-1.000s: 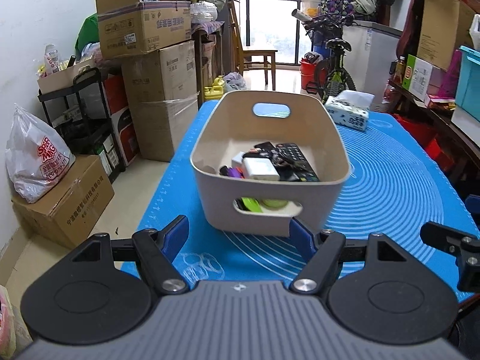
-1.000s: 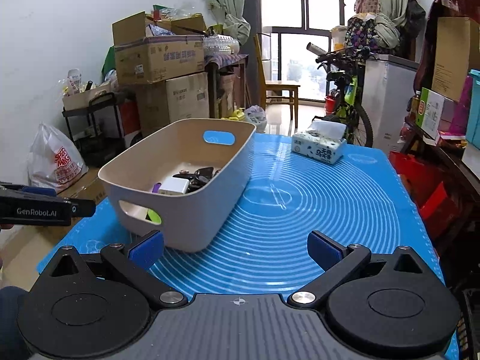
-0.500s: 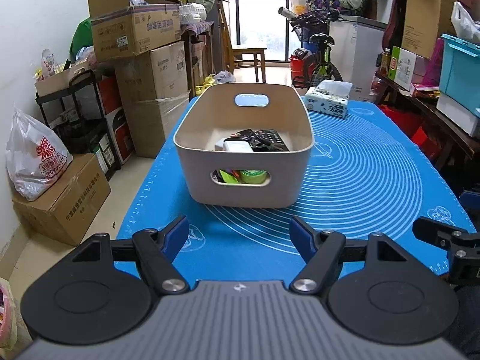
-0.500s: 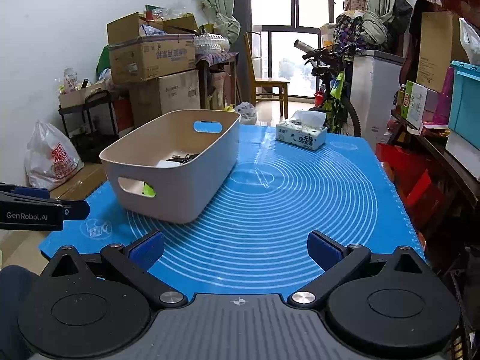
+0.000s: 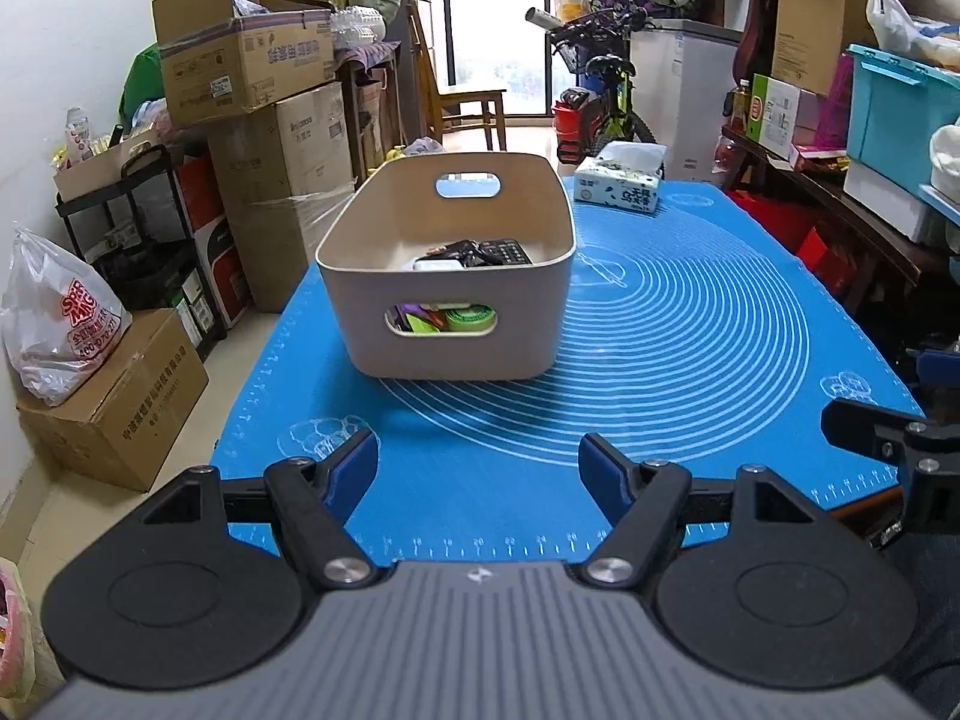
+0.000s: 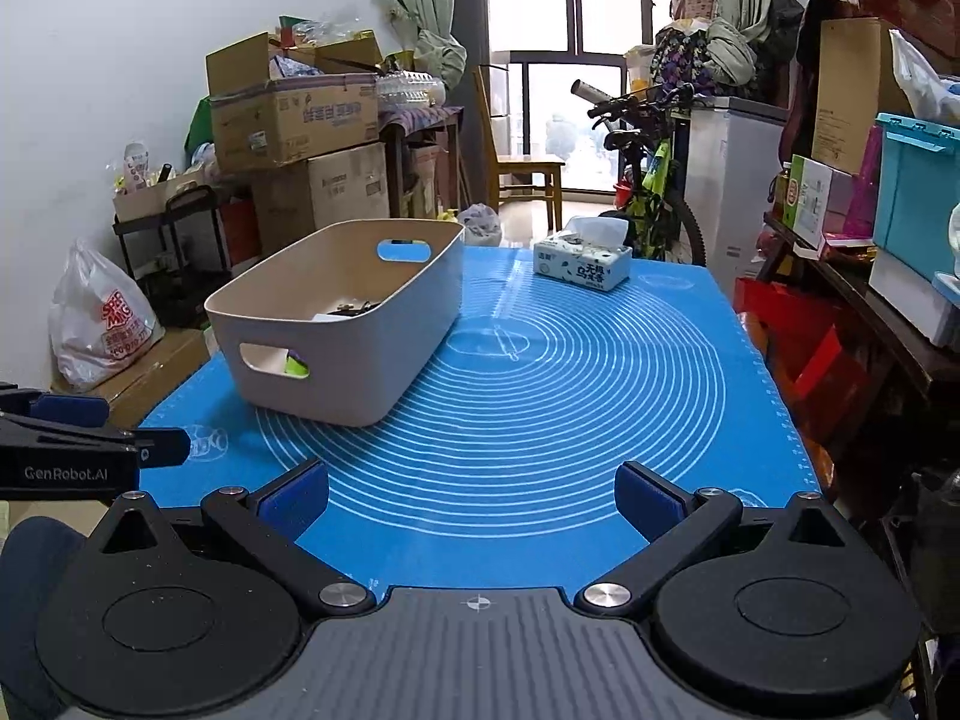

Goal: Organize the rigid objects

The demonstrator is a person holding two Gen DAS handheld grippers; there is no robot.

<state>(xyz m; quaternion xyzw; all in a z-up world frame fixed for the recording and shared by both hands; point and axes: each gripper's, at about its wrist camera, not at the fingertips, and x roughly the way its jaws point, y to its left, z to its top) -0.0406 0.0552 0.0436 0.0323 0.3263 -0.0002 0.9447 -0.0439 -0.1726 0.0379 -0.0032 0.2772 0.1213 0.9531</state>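
A beige plastic basket (image 5: 447,330) with handle cut-outs stands on the blue mat (image 5: 690,360); it also shows in the right wrist view (image 6: 336,360). Inside lie a black remote (image 5: 504,252), a white block (image 5: 438,264) and a green tape roll (image 5: 471,318), seen partly through the cut-out. My left gripper (image 5: 478,462) is open and empty, over the mat's near edge, well short of the basket. My right gripper (image 6: 471,495) is open and empty, over the mat right of the basket.
A tissue box (image 5: 618,189) sits at the mat's far end. Stacked cardboard boxes (image 5: 258,120) and a black cart (image 5: 138,228) stand left of the table. A bicycle (image 5: 594,96) and a shelf with a teal bin (image 5: 900,114) are at the right.
Both grippers have drawn back from the basket toward the near edge of the table, staying open and empty. The basket looks smaller and farther away.
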